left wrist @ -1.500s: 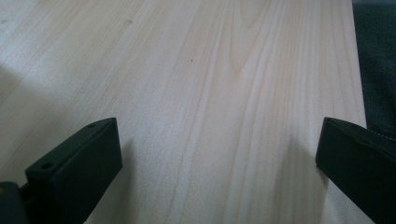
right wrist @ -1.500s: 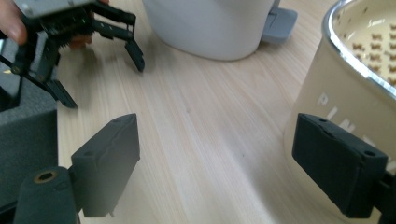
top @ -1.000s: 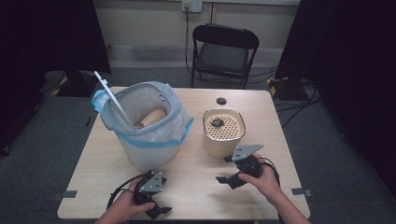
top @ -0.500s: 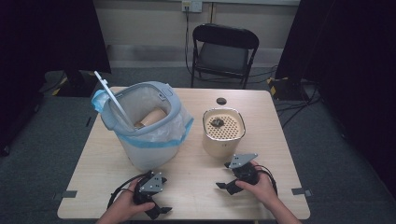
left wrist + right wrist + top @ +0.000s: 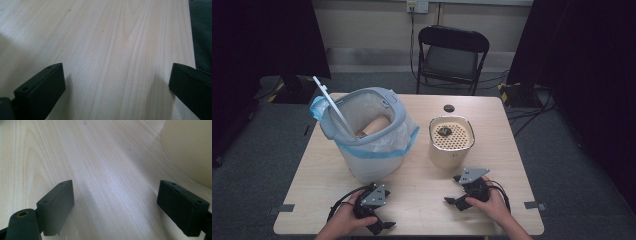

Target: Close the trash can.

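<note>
Wooden table (image 5: 422, 175): left gripper (image 5: 379, 226) and right gripper (image 5: 452, 199) rest near edge, jaws spread, empty; right's just widened, beside cream pot (image 5: 451, 141).

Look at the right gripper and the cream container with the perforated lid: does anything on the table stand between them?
Nothing visible does. The right gripper rests low at the near edge of the table, jaws open on bare wood. The cream container stands just beyond it, its curved wall showing at the upper right of the right gripper view, with bare tabletop between.
</note>
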### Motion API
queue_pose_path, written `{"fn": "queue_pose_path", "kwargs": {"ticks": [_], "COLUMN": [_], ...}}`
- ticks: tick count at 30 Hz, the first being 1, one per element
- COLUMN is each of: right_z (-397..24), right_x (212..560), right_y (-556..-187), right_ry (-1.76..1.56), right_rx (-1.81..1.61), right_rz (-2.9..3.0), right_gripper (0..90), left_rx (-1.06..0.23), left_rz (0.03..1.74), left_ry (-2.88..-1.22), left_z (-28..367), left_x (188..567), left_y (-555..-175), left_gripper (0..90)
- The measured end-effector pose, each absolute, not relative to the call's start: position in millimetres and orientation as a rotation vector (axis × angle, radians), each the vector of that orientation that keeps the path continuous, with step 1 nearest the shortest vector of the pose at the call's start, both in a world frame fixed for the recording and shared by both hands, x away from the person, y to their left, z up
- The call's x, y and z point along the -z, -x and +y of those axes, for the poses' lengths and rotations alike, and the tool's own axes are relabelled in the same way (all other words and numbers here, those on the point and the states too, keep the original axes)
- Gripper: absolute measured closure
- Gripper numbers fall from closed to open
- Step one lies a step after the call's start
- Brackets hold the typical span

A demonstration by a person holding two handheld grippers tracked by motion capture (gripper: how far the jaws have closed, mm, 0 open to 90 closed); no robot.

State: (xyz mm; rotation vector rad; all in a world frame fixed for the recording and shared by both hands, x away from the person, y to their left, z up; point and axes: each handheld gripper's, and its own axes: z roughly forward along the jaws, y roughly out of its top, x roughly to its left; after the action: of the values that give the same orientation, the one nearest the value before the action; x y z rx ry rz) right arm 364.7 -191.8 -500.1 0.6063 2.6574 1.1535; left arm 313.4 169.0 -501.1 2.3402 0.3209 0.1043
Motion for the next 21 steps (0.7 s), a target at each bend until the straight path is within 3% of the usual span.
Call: {"fn": "queue_pose_path", "kwargs": {"ticks": [3,7,9,21], "right_z": [-191.8,-191.8,-191.8,-191.8], "right_x": [500.1,500.2,500.2,500.2], "right_y": [-364.8,-364.8,-364.7,-364.7], "right_ry": [-0.606,-0.606,-0.607,-0.606], "right_rx": [-1.154,-1.154,-1.154,-1.154], "right_rz": [2.658,2.658,2.658,2.658], "right_gripper": [13.5,13.5,13.5,13.5], "left_rx": [-0.104,-0.073,-0.085,-0.052], "left_rz": [0.333,0.339,0.344,0.452], "left_ry": [-2.349,-2.325,-2.347,-2.295], "left_z": [170.9,177.3,180.3,204.6], "left_x": [498.6,494.6,492.0,471.7], "left_y": [-313.1,-313.0,-312.0,-303.8], "left_gripper": [1.4,18.8,15.7,16.3]}}
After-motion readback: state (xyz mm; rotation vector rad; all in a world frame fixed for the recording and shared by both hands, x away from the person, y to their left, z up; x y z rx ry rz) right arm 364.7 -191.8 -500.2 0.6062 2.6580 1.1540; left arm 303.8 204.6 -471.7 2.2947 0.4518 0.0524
